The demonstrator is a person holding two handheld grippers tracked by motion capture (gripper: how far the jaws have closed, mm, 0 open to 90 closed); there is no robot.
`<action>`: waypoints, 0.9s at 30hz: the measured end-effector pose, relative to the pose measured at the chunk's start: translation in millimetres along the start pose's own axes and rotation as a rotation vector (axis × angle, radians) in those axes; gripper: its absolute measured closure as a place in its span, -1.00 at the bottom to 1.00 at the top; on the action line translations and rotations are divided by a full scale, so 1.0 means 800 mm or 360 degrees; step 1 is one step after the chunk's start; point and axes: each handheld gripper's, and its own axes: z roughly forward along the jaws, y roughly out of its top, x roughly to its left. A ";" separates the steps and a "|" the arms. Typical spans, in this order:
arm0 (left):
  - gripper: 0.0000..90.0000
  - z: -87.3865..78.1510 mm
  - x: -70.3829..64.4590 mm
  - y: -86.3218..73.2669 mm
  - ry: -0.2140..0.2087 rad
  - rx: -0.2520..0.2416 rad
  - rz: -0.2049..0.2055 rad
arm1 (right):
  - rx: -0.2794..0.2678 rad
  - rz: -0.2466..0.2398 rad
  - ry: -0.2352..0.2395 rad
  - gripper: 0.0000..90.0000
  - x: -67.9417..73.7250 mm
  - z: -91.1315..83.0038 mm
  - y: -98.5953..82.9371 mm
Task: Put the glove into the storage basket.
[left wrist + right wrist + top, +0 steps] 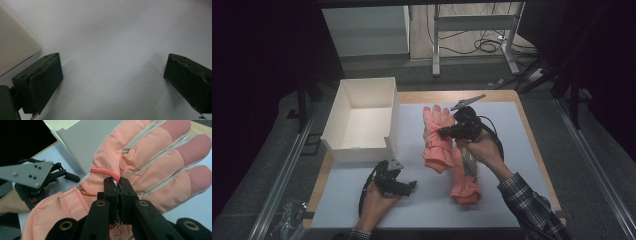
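Pinching soft, light pink glove [140,162] at palm seam: right gripper [119,185] clamped on fabric. Left gripper [112,75] spread, empty. Limp; will sag.

**Around the work surface**

A white open-topped box [362,117] sits at the table's far left corner, one corner of it overhanging the left edge. A pale blue-grey mat [512,140] covers most of the wooden table [532,145], whose bare wood shows along the far and right edges. Beyond the far edge stand a metal frame [472,22] and tangled cables [484,45] on the floor.
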 end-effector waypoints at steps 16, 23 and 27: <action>-0.94 0.000 0.000 0.000 0.0006 -0.0002 -0.0001 | 0.0015 0.0015 -0.0052 0.91 -0.002 -0.063 -0.066; -0.95 0.000 0.000 0.000 0.0009 0.0000 -0.0004 | 0.0043 0.0029 -0.0067 0.91 -0.003 -0.071 -0.098; -0.95 0.000 0.000 0.000 0.0010 -0.0004 -0.0006 | 0.0075 0.0016 -0.0070 0.91 -0.002 -0.066 -0.112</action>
